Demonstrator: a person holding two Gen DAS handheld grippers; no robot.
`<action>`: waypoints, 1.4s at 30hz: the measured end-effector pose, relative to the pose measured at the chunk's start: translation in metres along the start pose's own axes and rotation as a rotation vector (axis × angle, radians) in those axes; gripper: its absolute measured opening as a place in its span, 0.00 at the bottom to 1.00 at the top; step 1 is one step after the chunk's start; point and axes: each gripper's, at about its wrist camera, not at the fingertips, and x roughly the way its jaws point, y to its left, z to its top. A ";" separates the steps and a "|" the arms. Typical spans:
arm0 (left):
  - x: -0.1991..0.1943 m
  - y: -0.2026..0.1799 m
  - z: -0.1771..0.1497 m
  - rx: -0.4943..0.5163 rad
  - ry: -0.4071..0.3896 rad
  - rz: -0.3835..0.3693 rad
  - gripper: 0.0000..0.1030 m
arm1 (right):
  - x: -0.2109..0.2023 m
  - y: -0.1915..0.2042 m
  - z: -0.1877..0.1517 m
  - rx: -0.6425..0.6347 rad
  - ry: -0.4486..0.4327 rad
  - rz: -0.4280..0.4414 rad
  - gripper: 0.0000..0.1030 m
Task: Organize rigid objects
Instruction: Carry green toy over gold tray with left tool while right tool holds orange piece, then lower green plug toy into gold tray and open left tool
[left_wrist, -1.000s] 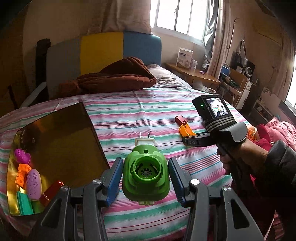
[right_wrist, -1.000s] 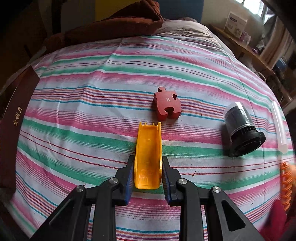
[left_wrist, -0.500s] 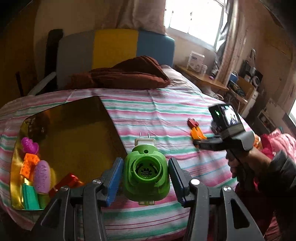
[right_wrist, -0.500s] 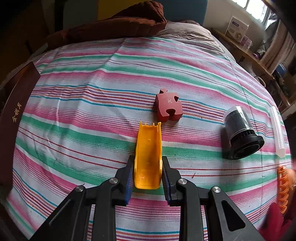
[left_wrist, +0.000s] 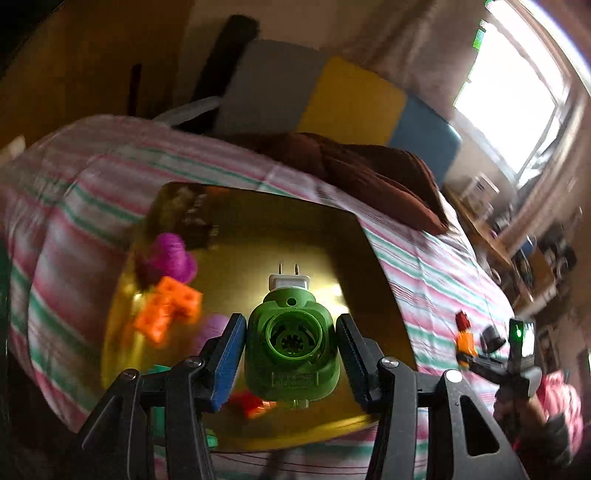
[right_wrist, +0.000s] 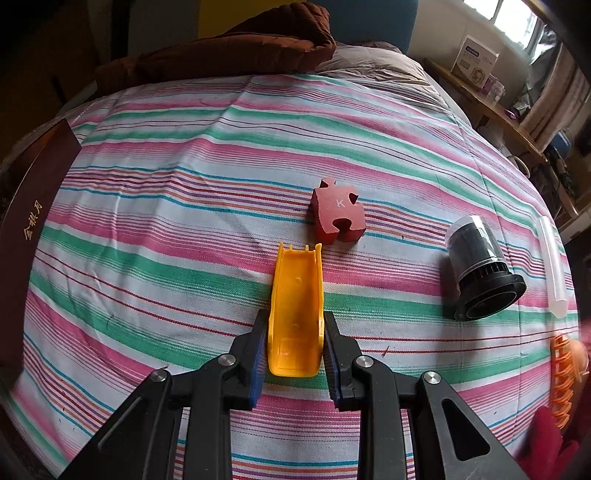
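The left gripper (left_wrist: 291, 354) points steeply downward, its blue-padded jaws pressed against both sides of a green plastic plug-in device (left_wrist: 291, 350). The right gripper (right_wrist: 295, 347) tilts down more sharply, jaws clamped on the near end of a yellow plastic slide-shaped piece (right_wrist: 296, 314). A hand (left_wrist: 532, 406) in a dark sleeve grips the right gripper's handle.
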 end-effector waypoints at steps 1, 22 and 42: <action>0.001 0.005 0.001 -0.012 0.002 -0.002 0.49 | 0.000 0.001 0.000 -0.002 0.000 -0.001 0.26; 0.081 0.006 -0.002 0.022 0.215 0.050 0.50 | -0.001 0.001 0.000 -0.010 -0.002 -0.008 0.26; 0.035 -0.002 -0.011 0.144 0.061 0.157 0.50 | -0.003 0.001 -0.001 -0.017 -0.004 -0.013 0.26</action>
